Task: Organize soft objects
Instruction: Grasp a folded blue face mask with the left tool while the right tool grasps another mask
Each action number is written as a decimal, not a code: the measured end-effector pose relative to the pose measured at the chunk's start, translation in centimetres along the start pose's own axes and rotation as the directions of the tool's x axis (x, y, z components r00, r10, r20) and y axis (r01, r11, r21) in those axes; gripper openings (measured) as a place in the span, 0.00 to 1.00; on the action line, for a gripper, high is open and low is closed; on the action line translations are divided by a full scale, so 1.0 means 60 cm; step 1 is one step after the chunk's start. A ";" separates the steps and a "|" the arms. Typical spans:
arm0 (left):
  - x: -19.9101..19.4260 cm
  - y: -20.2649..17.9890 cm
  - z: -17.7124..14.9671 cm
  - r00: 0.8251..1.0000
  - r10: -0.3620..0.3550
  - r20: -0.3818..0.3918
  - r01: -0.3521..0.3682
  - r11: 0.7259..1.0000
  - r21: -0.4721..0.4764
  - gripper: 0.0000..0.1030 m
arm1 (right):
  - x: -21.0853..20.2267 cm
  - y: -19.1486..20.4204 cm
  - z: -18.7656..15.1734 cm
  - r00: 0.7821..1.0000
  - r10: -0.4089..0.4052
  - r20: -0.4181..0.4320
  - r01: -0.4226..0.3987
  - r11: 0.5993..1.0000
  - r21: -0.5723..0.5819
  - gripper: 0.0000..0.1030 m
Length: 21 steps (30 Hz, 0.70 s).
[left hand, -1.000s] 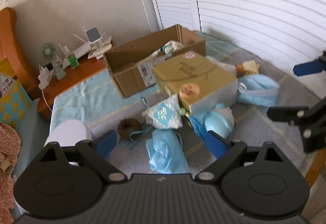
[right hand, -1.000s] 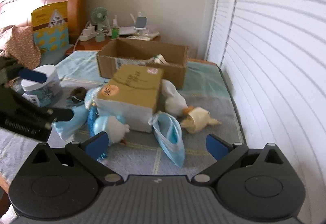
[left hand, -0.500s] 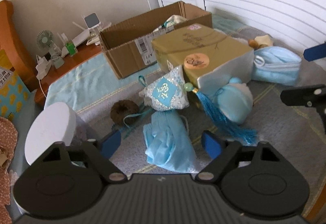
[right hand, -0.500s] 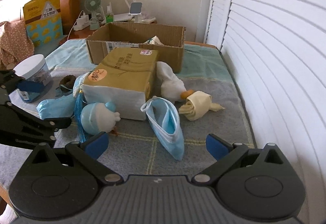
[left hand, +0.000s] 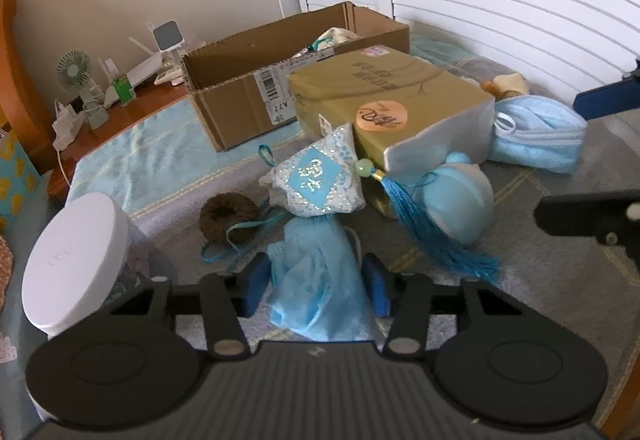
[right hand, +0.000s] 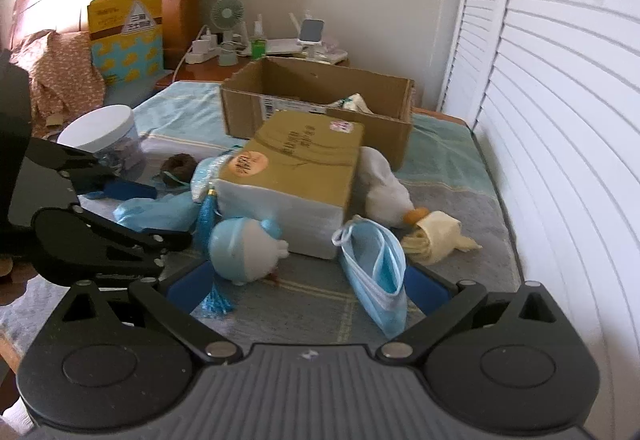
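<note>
My left gripper [left hand: 318, 290] is shut on a crumpled light-blue mesh cloth [left hand: 320, 280] that lies on the bed; the cloth also shows in the right wrist view [right hand: 154, 214]. Beyond it lie a blue-and-silver sachet with a tassel [left hand: 318, 178] and a round blue plush [left hand: 456, 206]. My right gripper [right hand: 306, 290] is open above the bed, with the plush [right hand: 244, 250] by its left finger and a blue face mask [right hand: 378, 272] by its right finger. An open cardboard box [right hand: 316, 102] stands behind.
A gold gift box [left hand: 388, 112] lies in the middle. A white-lidded jar [left hand: 74, 258] stands at the left. A brown hair tie [left hand: 228, 214], a white plush [right hand: 384, 188] and a cream cloth [right hand: 436, 242] lie around. A bedside table [right hand: 248, 52] holds small devices.
My left gripper has moved down and forward and closed its fingers on the mesh cloth. My right gripper has moved lower and closer to the plush and the mask.
</note>
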State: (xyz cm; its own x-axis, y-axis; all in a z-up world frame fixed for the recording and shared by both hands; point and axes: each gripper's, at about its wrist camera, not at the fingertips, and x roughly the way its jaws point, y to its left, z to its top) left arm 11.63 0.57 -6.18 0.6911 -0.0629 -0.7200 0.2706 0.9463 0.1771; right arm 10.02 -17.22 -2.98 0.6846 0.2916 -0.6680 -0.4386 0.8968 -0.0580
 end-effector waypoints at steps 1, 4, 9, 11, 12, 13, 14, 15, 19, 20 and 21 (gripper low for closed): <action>0.000 0.001 0.000 1.000 -0.002 0.000 0.002 1.000 -0.006 0.45 | 0.000 0.002 0.000 1.000 0.000 0.002 0.000 1.000 -0.007 1.00; -0.001 0.007 -0.002 1.000 -0.015 -0.003 0.014 1.000 -0.025 0.41 | 0.004 0.006 0.001 1.000 -0.013 0.001 0.013 1.000 -0.020 0.99; -0.003 0.017 -0.007 1.000 -0.029 -0.008 0.029 0.998 -0.049 0.41 | 0.014 -0.005 -0.001 0.998 -0.056 -0.005 0.056 0.998 -0.012 0.98; -0.004 0.019 -0.007 0.999 -0.033 -0.007 0.032 0.998 -0.053 0.41 | 0.020 -0.013 -0.002 0.997 -0.069 -0.017 0.069 0.998 -0.004 0.97; -0.004 0.019 -0.008 0.999 -0.033 -0.007 0.032 0.998 -0.054 0.41 | 0.023 -0.016 -0.004 0.997 -0.070 -0.022 0.070 0.998 0.001 0.97; -0.004 0.018 -0.008 0.999 -0.033 -0.007 0.033 0.998 -0.054 0.41 | 0.025 -0.019 -0.005 0.998 -0.062 -0.031 0.062 0.998 0.007 0.94; -0.003 0.019 -0.008 0.999 -0.033 -0.007 0.033 0.998 -0.054 0.41 | 0.026 -0.020 -0.007 0.998 -0.051 -0.039 0.051 0.999 0.008 0.91; -0.003 0.019 -0.008 0.999 -0.033 -0.008 0.033 0.998 -0.055 0.41 | 0.027 -0.019 -0.008 0.998 -0.041 -0.046 0.042 0.999 0.007 0.90; -0.004 0.018 -0.008 0.999 -0.034 -0.009 0.034 0.998 -0.057 0.41 | 0.025 -0.008 -0.014 0.998 0.007 -0.066 -0.007 1.000 -0.012 0.79; -0.004 0.018 -0.008 0.999 -0.034 -0.009 0.034 0.998 -0.058 0.41 | 0.023 -0.004 -0.014 0.998 0.015 -0.066 -0.017 1.000 -0.021 0.77; -0.004 0.019 -0.009 0.999 -0.034 -0.009 0.034 0.998 -0.060 0.41 | 0.020 -0.001 -0.015 0.998 0.023 -0.064 -0.024 0.999 -0.029 0.77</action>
State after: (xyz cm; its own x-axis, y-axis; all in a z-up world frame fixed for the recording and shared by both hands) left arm 11.41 1.81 -6.16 0.6753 -0.0926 -0.7317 0.2531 0.9609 0.1120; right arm 10.35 -17.24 -4.46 0.6359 0.2899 -0.7153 -0.4720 0.8794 -0.0632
